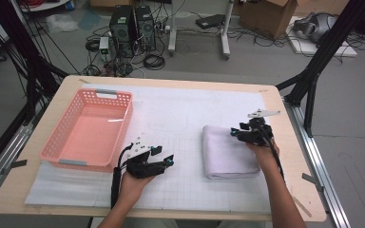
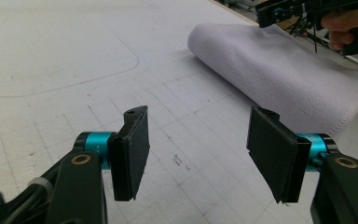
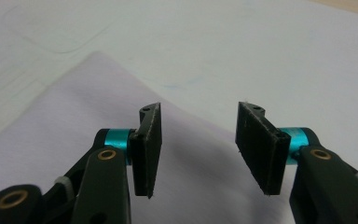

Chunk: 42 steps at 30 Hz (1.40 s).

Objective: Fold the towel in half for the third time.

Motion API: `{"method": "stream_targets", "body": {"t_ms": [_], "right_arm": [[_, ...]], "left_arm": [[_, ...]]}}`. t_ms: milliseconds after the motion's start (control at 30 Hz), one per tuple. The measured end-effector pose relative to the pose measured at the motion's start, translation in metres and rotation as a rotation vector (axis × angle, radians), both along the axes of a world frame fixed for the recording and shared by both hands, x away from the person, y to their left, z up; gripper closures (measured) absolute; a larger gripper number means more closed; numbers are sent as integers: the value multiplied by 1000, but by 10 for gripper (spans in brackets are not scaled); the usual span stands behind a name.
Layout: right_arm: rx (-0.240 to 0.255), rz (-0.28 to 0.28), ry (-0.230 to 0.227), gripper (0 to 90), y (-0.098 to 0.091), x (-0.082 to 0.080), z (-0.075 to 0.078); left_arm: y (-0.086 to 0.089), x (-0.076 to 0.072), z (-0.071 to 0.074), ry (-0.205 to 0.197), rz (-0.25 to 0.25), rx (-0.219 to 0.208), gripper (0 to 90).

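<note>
A folded pale lilac towel (image 1: 225, 152) lies on the white gridded mat, right of centre. My right gripper (image 1: 235, 133) hovers over the towel's far right part, held from the right by a hand. In the right gripper view its jaws stand open (image 3: 200, 149) above the towel (image 3: 74, 121), with nothing between the pads. My left gripper (image 1: 168, 161) rests low over the mat, left of the towel and pointing toward it. Its jaws are open (image 2: 198, 154) and empty, and beyond them lie the towel (image 2: 279, 74) and the right gripper (image 2: 265, 14).
A pink plastic basket (image 1: 123, 126) stands at the left of the table with nothing in it. The white mat (image 1: 180, 109) covers most of the wooden tabletop. Black frame legs (image 1: 313, 71) rise at the table's far corners.
</note>
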State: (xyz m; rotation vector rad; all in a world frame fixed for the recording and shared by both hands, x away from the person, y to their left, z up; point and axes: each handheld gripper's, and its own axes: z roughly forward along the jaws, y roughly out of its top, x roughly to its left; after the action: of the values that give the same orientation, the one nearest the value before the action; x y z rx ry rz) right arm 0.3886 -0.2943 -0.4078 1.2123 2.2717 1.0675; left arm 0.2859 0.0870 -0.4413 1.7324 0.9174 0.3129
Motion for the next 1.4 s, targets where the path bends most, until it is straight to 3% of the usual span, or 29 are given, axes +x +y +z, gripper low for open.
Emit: {"method": "stream_targets", "body": {"t_ms": [100, 167, 200, 333, 467, 533, 567, 633, 733, 767, 833, 933, 967, 1033, 1100, 1133, 1200, 1267, 1400], "right_arm": [[-52, 64, 26, 506, 23, 9, -6], [-122, 99, 41, 634, 38, 15, -11], [-128, 114, 47, 683, 42, 17, -12], [-105, 150, 36, 810, 58, 20, -12], [-67, 209, 16, 752, 72, 18, -16], [-78, 167, 7, 555, 67, 20, -15], [-82, 129, 1, 497, 62, 19, -12], [-55, 89, -24, 516, 49, 15, -5], [-56, 24, -69, 566, 23, 2, 5], [-56, 8, -44, 585, 15, -1, 6], [-57, -6, -42, 605, 3, -8, 4], [-105, -30, -6, 678, -9, -12, -9], [-109, -52, 9, 707, -14, -11, -14], [-61, -127, 14, 768, -26, -12, -18], [-87, -221, 22, 758, -37, -12, -21], [-46, -236, 35, 721, -42, -12, -22], [3, -231, 1, 703, -47, -18, -17], [21, -203, -29, 665, -48, -27, -10], [102, -167, -40, 570, -49, -50, -1]], "left_arm": [[0, 0, 0, 0, -2, -3, 392], [0, -1, 0, 0, -2, -2, 392], [0, -1, 1, 2, -1, -4, 392], [1, 0, 0, 0, 2, -6, 392], [0, -1, 0, 2, -1, -6, 392], [0, -1, 0, 0, -4, -5, 392], [0, -1, 0, 1, -4, -5, 392], [0, -1, 0, 2, -3, -3, 392], [1, -1, 1, -1, -1, -5, 392], [1, -1, 1, 0, 3, -10, 392], [1, -1, 1, -2, 4, -9, 392], [0, -1, 1, -3, 1, -8, 392], [0, -1, 1, -5, 1, -9, 392], [0, -1, 1, -6, 0, -10, 392], [1, -1, 1, -6, 0, -7, 392], [1, -1, 1, -6, 0, -7, 392], [0, -1, 1, -7, -1, -9, 392], [0, -1, 1, -4, -1, -9, 392], [1, -1, 1, -7, 1, -9, 392]]}}
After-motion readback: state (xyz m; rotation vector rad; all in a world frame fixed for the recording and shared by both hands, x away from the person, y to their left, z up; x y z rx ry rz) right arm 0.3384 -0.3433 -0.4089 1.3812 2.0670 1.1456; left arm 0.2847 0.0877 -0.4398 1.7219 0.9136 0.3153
